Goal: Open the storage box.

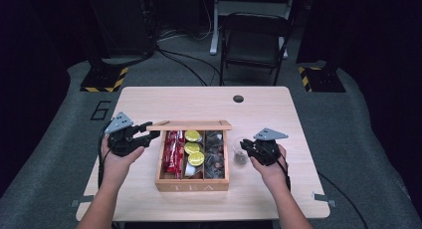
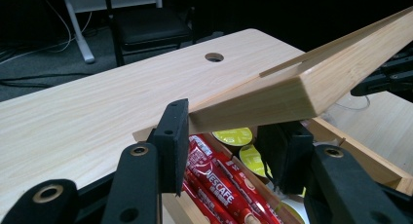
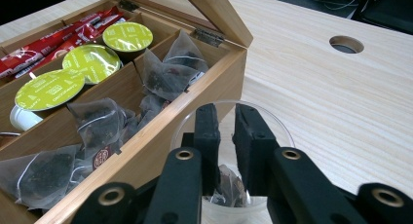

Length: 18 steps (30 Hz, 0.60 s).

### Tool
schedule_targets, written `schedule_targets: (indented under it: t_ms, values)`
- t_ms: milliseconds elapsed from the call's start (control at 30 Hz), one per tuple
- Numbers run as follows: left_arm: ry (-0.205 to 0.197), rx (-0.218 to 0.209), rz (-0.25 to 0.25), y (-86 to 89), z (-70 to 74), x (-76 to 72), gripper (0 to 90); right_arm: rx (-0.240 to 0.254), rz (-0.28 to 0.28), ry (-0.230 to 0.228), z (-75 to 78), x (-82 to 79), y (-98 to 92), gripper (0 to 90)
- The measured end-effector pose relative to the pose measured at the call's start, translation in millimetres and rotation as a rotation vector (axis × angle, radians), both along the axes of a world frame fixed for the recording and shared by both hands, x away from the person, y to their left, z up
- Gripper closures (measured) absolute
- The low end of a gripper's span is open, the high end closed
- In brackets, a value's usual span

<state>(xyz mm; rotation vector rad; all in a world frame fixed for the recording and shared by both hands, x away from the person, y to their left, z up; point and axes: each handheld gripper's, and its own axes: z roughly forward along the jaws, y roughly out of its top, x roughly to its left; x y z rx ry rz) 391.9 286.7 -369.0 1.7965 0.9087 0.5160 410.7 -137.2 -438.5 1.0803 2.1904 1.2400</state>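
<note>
The left claw pinched the lid of the tea box, holding it up near the tabletop's front edge. The right claw, slightly spread, released a tea bag into the cup beside the box. Next, probably withdraw and lower the lid.

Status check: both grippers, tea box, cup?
Left gripper shut on raised wooden lid. Right gripper open above clear plastic cup, dark tea bag inside. Nothing in the way.

"TEA" stands on the wooden box's front; "NESCAFE" on the red sachets; "6" on the floor.
</note>
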Motion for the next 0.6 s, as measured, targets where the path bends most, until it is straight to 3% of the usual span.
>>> schedule_targets:
  t_ms: [367, 600]
  values:
    - [0.001, 0.004, -0.002, 0.1, 0.1, -0.2, 55.7, 0.027, -0.017, -0.019, 6.5, -4.1, -2.7, 70.1]
    - [0.0, 0.002, -0.001, 0.0, 0.1, -0.1, 55.7, 0.045, 0.0, -0.04, 16.8, -9.5, 2.1, 62.8]
